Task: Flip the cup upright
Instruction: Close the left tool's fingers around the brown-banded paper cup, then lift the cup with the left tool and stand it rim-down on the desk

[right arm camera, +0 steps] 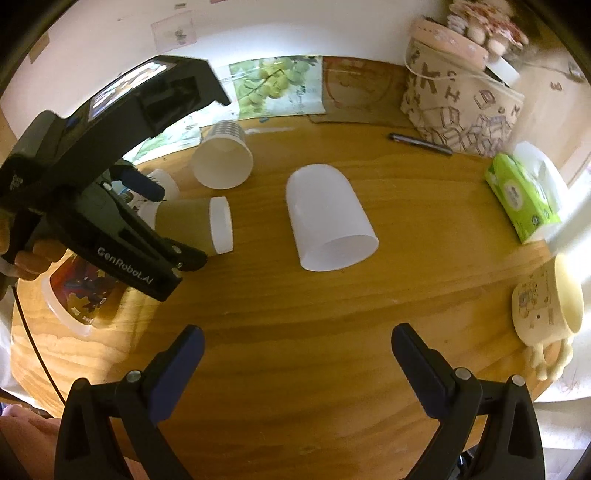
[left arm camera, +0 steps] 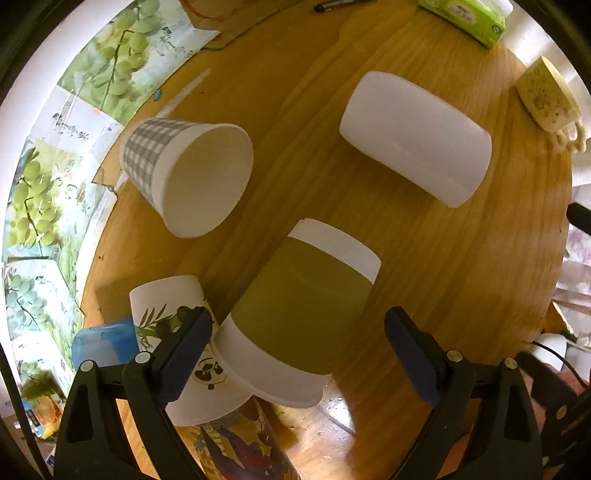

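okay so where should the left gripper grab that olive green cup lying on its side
Grip the olive cup across its green mid-body, from above. It lies on its side between the open left gripper fingers, so the curved walls face the pads; the rim end looks wider and crowded by the panda cup.

A round wooden table stands against a white wall. Grape posters line its far edge. Bright light, perhaps from a window, falls at right.

Olive-green band on white paper cup. Grey-white gingham on second cup. Plain translucent white tumbler. Panda-and-bamboo print on white cup. Cream speckled mug. Lime-green tissue pack. Honey-brown wood-grain table. Blue finger pads.
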Tool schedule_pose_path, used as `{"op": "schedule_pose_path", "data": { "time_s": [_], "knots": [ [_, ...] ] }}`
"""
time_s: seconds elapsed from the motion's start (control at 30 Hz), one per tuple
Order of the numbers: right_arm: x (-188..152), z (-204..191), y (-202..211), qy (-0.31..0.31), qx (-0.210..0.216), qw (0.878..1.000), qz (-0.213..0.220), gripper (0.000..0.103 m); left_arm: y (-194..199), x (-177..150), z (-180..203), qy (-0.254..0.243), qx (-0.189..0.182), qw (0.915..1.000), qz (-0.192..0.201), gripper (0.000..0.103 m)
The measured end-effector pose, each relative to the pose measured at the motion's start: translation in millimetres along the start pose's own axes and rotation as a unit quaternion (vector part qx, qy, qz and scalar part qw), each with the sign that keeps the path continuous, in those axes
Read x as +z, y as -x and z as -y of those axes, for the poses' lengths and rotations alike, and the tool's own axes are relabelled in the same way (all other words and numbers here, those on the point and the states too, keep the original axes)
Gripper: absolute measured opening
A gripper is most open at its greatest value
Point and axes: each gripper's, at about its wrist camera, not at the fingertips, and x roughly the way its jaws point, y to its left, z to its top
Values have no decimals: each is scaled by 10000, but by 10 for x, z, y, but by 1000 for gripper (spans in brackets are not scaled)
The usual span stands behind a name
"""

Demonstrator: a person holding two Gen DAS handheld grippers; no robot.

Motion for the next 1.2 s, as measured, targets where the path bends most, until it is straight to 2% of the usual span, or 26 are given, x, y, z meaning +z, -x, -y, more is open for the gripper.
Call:
{"op": "schedule_pose_path", "data": {
  "time_s": [0.33,0.37,0.4,0.67,1.2],
  "knots": [
    [-19,18,-3,-119,19,9999,20,101,-202,48,48,-140,-38,9998,-158,87],
    [-24,11,-1,-112,18,9999,15,101,-219,49,56,-160,-44,9997,-173,82],
    [-29,6,2,-111,17,9999,10,101,-238,47,65,-173,-79,9996,-198,81],
    [-40,3,7,-136,41,9999,-24,101,-308,62,63,-146,-230,9995,-183,79],
    [-106,44,47,-241,89,9997,-9,101,-212,72,76,-188,-239,9994,-187,74]
  ]
}}
